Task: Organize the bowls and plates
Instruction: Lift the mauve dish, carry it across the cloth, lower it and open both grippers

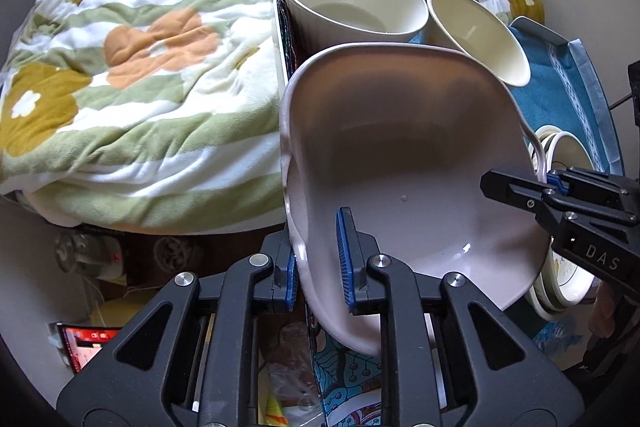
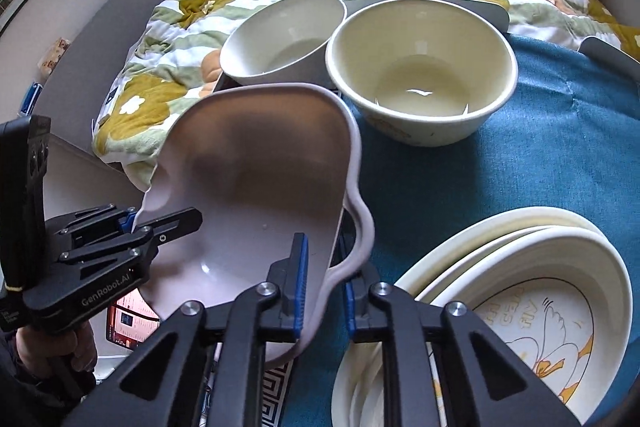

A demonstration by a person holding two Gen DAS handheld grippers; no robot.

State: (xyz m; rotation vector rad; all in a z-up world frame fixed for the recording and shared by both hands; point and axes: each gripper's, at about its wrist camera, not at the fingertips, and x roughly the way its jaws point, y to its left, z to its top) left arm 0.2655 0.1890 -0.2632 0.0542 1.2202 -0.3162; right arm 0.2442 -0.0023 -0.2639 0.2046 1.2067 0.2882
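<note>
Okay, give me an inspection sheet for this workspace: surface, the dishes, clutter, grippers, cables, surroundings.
Surface: blue cloth on a tray.
Job's things: pale pink dish gripped at opposite rims; white bowl and cream bowl upright side by side behind it; stack of plates, top one bearing a printed drawing.
Clutter: phone with lit screen below the surface edge.
Grippers: left gripper and right gripper both clamped on the dish's rim.
Cables: nothing seen.
Surroundings: floral quilt, curtains behind.

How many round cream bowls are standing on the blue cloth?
2: the larger cream bowl at the cloth's far end, the smaller cream bowl just left of it. None seems hidden.
</note>
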